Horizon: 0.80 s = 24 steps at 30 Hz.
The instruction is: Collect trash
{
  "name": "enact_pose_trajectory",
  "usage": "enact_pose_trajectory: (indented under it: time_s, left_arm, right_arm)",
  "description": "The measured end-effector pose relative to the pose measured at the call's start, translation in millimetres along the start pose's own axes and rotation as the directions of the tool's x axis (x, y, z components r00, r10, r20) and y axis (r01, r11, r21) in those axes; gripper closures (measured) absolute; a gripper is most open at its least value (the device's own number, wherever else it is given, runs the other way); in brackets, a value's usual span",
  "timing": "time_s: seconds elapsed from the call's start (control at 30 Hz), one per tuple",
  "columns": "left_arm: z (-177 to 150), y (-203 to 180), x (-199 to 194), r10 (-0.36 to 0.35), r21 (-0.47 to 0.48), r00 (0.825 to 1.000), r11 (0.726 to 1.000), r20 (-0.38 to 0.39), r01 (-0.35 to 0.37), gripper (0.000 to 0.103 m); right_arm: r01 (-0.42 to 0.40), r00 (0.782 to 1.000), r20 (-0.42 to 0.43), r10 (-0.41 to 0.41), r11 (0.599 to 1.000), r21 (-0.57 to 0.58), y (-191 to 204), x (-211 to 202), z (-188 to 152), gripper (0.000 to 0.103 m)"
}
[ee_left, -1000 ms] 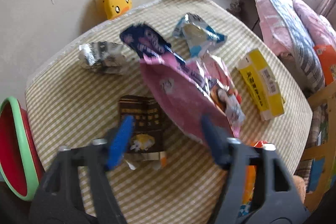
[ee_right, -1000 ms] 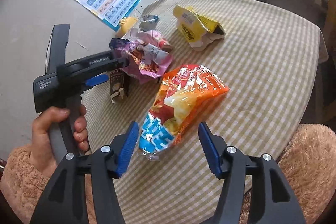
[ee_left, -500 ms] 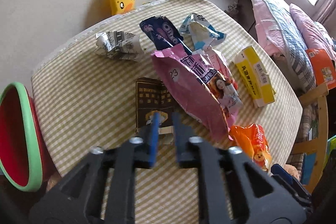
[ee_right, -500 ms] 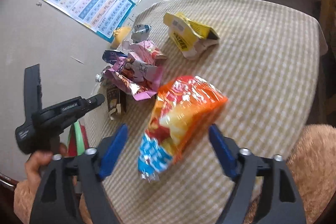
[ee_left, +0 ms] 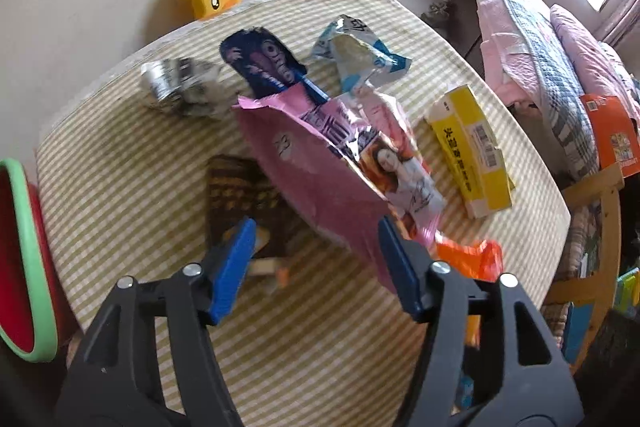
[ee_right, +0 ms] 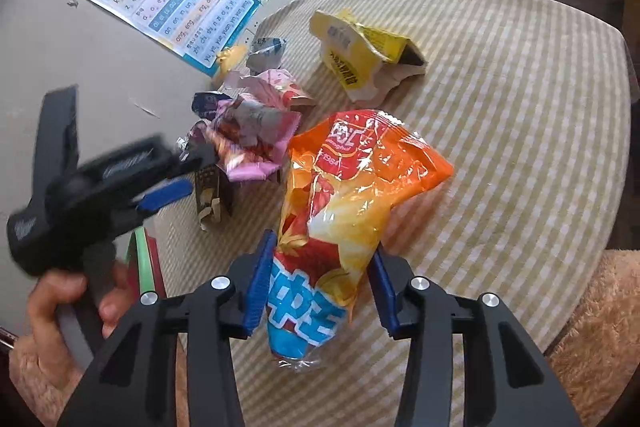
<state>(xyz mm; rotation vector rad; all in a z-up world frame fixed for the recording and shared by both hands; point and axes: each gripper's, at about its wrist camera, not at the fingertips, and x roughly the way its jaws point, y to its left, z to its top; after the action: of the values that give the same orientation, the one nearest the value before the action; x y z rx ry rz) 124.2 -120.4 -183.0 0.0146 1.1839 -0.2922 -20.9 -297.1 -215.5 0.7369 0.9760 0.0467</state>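
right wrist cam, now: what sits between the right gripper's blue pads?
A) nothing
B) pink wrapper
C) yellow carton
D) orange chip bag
D: the orange chip bag has its lower end between the blue pads of the right gripper; the yellow carton and the pink wrapper lie farther off on the striped tablecloth.

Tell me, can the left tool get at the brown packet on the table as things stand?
Probably yes. The left tool has just been opening and nothing is between its pads. The brown packet lies right ahead of its left pad, but the pink bag overlaps the packet's right edge and could get caught too.
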Motion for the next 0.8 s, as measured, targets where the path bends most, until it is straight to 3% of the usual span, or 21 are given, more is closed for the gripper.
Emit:
enact_pose_trajectory:
  time_s: [0.1,0.23,0.3,0.43,0.6,0.63,0.67,0.7,0.73,0.77,0.8]
  left_arm:
    - [10.9,-9.2,15.9,0.01,-0.009,1.0,1.0,-0.029,-0.01,0.037]
    - [18.5,-18.1,29.1,0.019,-0.034,0.998,0.999,-0.053,-0.021,0.025]
    - [21.0,-22.1,34.2,0.019,-0.048,0.997,0.999,-0.071,-0.022,0.024]
    - [19.7,-25.3,30.1,-0.05,-0.105,0.996,0.994,-0.074,0.042,0.023]
    - [23.4,-29.5,29.9,-0.057,-0.121,0.997,0.991,-0.061,0.05,0.02]
    - [23.8,-30.3,29.1,-0.055,-0.122,0.997,0.991,-0.05,0.049,0.027]
    - [24.1,-30.5,28.6,-0.052,-0.122,0.998,0.992,-0.046,0.046,0.044]
    - [24.2,-31.2,29.0,-0.056,-0.114,0.997,0.992,-0.053,0.05,0.052]
    - [24.7,-31.0,30.7,-0.063,-0.109,0.996,0.993,-0.063,0.056,0.071]
    - [23.6,-31.1,31.5,-0.071,-0.101,0.995,0.993,-0.076,0.063,0.084]
    - [22.1,-30.7,30.7,-0.078,-0.093,0.994,0.993,-0.078,0.071,0.087]
  right_arm:
    - [0.008,1.0,0.019,-0.008,1.0,-0.012,0.0,-6.6,-0.7,0.061]
    - [0.005,1.0,0.028,-0.005,1.0,-0.013,-0.5,-8.1,0.0,0.061]
    - [0.002,1.0,0.026,-0.001,1.0,-0.015,-0.1,-6.9,-1.2,0.061]
    - [-0.007,1.0,0.028,0.007,1.0,-0.009,-2.7,-8.5,-2.7,0.061]
    - [-0.018,1.0,0.017,0.017,1.0,0.009,-9.2,-8.8,-2.7,0.061]
    - [-0.02,1.0,0.02,0.019,1.0,0.009,-9.5,-9.9,-2.8,0.061]
    - [-0.02,1.0,0.022,0.02,1.0,0.01,-9.1,-10.1,-2.6,0.061]
    - [-0.022,1.0,0.022,0.021,1.0,0.011,-9.6,-10.3,-2.6,0.061]
    - [-0.023,1.0,0.021,0.023,1.0,0.013,-10.5,-10.5,-2.1,0.061]
    - [-0.025,0.999,0.02,0.025,1.0,0.016,-11.0,-10.3,-2.1,0.061]
    - [-0.028,0.999,0.019,0.027,0.999,0.017,-11.2,-10.2,-2.3,0.061]
